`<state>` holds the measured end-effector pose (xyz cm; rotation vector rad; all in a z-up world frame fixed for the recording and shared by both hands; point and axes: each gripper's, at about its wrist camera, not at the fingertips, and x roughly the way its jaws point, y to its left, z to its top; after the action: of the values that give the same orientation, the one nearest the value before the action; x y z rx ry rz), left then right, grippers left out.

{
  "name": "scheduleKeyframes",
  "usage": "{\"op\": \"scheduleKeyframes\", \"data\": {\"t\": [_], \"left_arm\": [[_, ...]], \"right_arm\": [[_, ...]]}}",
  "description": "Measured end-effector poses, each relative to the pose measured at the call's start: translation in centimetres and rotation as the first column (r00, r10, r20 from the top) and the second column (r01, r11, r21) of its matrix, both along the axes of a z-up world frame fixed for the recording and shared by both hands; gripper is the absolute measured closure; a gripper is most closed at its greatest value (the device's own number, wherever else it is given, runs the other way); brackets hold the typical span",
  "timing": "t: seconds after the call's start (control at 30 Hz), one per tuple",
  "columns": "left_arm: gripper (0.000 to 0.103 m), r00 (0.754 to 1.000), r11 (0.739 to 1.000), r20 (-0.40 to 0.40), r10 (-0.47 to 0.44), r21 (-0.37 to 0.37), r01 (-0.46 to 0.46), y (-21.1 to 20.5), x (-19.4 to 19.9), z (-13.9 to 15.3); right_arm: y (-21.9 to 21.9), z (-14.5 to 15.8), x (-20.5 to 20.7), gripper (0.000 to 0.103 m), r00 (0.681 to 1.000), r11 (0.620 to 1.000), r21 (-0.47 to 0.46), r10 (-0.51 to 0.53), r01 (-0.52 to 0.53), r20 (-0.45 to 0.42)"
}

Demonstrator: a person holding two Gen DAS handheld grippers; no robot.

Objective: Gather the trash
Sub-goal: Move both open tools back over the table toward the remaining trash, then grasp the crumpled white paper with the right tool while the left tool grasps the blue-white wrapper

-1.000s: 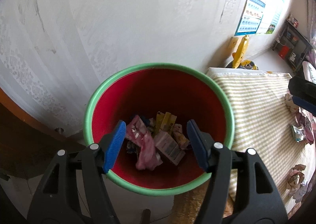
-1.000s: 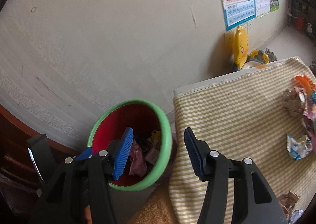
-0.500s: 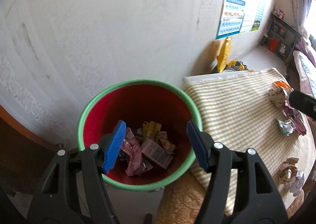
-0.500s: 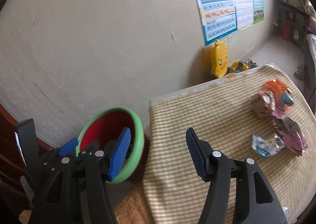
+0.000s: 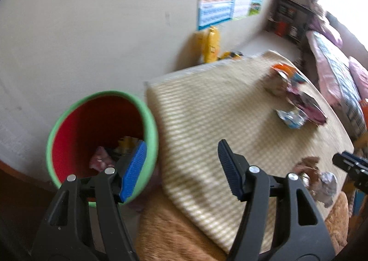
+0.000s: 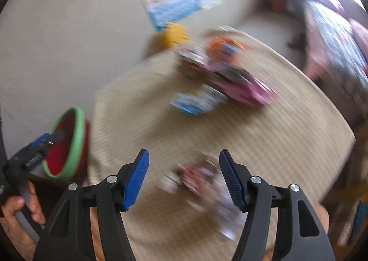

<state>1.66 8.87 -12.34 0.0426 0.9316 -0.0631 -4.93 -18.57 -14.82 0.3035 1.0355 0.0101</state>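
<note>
A red bin with a green rim (image 5: 149, 123) stands at the left of a striped table (image 5: 207, 123) and holds several wrappers (image 5: 101, 157). My left gripper (image 5: 181, 169) is open and empty, over the table edge beside the bin. My right gripper (image 6: 184, 178) is open and empty above a blurred crumpled wrapper (image 6: 195, 173). More wrappers lie farther on: a blue-white one (image 6: 195, 100), a pink one (image 6: 243, 86), an orange one (image 6: 225, 47). The bin (image 6: 76, 127) shows at the left of the right wrist view. Both views are motion-blurred.
A wall with posters (image 5: 218, 10) runs behind the table. A yellow toy (image 5: 210, 42) stands on the floor at the wall. A brown fuzzy seat (image 5: 172, 233) is under the table's near edge. Shelves and a bed (image 5: 333, 65) are at the far right.
Both grippers have swung right, away from the bin and over the table. The right gripper now sits above a crumpled wrapper. Both stay open and empty.
</note>
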Motion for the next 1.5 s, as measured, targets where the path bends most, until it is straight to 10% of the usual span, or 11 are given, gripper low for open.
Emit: {"op": "scheduleKeyframes", "data": {"t": [0.43, 0.7, 1.3, 1.5], "left_arm": [[0.042, 0.978, 0.979, -0.049, -0.202, 0.016, 0.203, -7.6, -1.5, -1.0], [0.042, 0.957, 0.961, -0.085, -0.277, -0.007, 0.277, -11.2, 0.1, -2.2], [0.042, 0.778, 0.775, -0.204, -0.595, 0.111, 0.622, -24.1, 8.8, -8.5], [0.058, 0.783, 0.788, -0.260, -0.566, 0.111, 0.606, -24.3, 9.3, -10.0]], "right_arm": [[-4.2, -6.3, -2.1, 0.036, 0.985, 0.983, 0.143, -0.091, 0.112, -0.145], [-4.2, -4.5, -2.6, 0.064, 0.996, 0.988, 0.132, -0.074, 0.079, -0.044], [-6.1, -4.7, -3.2, 0.063, 0.995, 0.981, 0.166, -0.096, 0.095, -0.002], [-6.4, -4.9, -3.3, 0.058, 0.995, 0.979, 0.177, -0.102, 0.101, 0.000]]}}
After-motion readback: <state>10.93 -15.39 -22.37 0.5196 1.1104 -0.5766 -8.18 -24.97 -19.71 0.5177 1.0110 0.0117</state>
